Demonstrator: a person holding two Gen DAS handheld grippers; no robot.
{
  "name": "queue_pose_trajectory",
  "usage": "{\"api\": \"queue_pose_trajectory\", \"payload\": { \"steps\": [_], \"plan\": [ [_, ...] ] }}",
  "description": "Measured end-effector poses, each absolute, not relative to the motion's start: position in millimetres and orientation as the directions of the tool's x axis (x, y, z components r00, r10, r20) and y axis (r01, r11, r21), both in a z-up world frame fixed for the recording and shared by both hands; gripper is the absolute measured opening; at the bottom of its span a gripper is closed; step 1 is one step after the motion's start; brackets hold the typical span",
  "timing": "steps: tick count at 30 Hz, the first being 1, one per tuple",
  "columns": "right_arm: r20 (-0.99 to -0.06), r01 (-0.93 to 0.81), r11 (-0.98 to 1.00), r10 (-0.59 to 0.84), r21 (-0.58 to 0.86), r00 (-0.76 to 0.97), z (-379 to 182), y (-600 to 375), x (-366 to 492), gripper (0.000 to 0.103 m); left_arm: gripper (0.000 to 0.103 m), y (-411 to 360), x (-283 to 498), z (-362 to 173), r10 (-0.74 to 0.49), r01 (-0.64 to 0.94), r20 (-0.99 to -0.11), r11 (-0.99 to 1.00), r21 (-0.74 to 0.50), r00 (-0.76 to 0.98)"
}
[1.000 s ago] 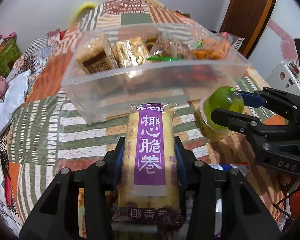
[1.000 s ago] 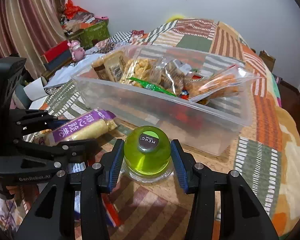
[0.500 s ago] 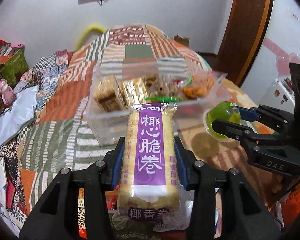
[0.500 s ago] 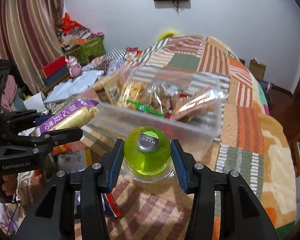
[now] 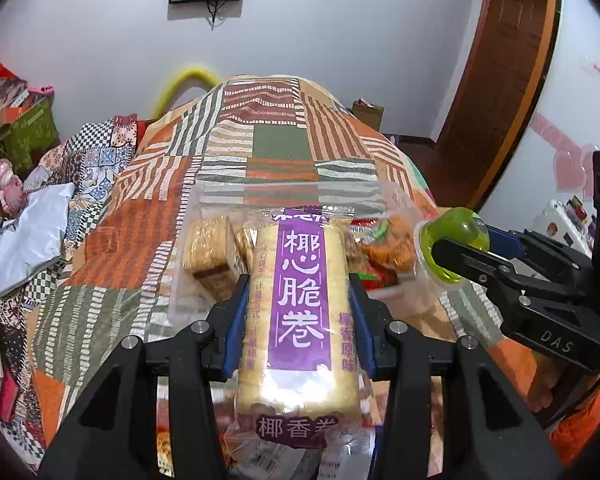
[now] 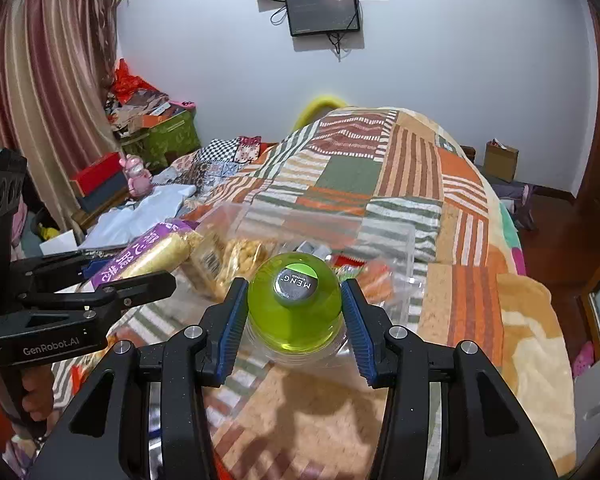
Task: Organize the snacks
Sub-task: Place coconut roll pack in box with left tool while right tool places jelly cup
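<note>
My left gripper (image 5: pixel 298 308) is shut on a long pack of coconut rolls (image 5: pixel 300 320) with a purple label, held up above the bed. My right gripper (image 6: pixel 294 312) is shut on a green jelly cup (image 6: pixel 294 300) with a grey lid sticker. Each gripper shows in the other's view: the jelly cup (image 5: pixel 454 240) at the right, the roll pack (image 6: pixel 148 254) at the left. Below and beyond both lies a clear plastic bin (image 5: pixel 292 196) on the patchwork bedspread, holding biscuit packs (image 5: pixel 210 252) and orange snack bags (image 5: pixel 392 246).
The bin (image 6: pixel 384 236) rests on a patchwork quilt (image 6: pixel 380 168) covering the bed. Loose snack packs (image 5: pixel 164 452) lie under the grippers at the near edge. Clutter, boxes and a pink toy (image 6: pixel 138 176) sit left of the bed. A wooden door (image 5: pixel 500 80) stands at the right.
Both grippers have risen with their snacks and tilted up, so the bin now sits lower and smaller in view and the wall screens show. Neither grip has changed.
</note>
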State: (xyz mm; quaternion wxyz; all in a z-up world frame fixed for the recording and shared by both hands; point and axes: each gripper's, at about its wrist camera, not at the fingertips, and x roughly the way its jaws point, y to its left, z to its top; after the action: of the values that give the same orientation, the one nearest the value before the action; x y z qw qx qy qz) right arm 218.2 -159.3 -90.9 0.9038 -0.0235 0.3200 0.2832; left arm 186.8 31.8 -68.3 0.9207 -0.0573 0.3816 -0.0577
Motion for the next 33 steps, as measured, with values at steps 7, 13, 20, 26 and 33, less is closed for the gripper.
{"api": "queue_pose_trajectory", "payload": {
  "steps": [7,13,20,26,33],
  "plan": [
    [-0.607,-0.511,0.844,0.493,0.16,0.623,-99.4,-153.8,242.1,0.044,0.045,33.7,214.9,-76.4,-0.132,0.045,-0.702,0.989,-0.141,0.7],
    [-0.641,-0.512,0.842,0.49,0.172,0.59,-118.6,-144.7,251.7,0.044,0.045,29.3,236.4,-92.3,-0.126,0.038,-0.725,0.99,-0.136,0.677],
    [-0.668,-0.52,0.842,0.471,0.145,0.576,-129.8,-140.6,251.9,0.044,0.045,25.9,255.0,-110.1,-0.117,0.027,-0.75,0.991,-0.131,0.651],
    [-0.684,-0.522,0.844,0.452,0.12,0.573,-132.7,-137.8,250.6,0.045,0.045,26.4,258.2,-116.6,-0.116,0.02,-0.762,0.991,-0.134,0.637],
    [-0.69,-0.532,0.842,0.44,0.094,0.574,-129.4,-134.9,246.5,0.045,0.046,26.6,250.3,-113.1,-0.108,0.021,-0.759,0.992,-0.123,0.642]
  ]
}}
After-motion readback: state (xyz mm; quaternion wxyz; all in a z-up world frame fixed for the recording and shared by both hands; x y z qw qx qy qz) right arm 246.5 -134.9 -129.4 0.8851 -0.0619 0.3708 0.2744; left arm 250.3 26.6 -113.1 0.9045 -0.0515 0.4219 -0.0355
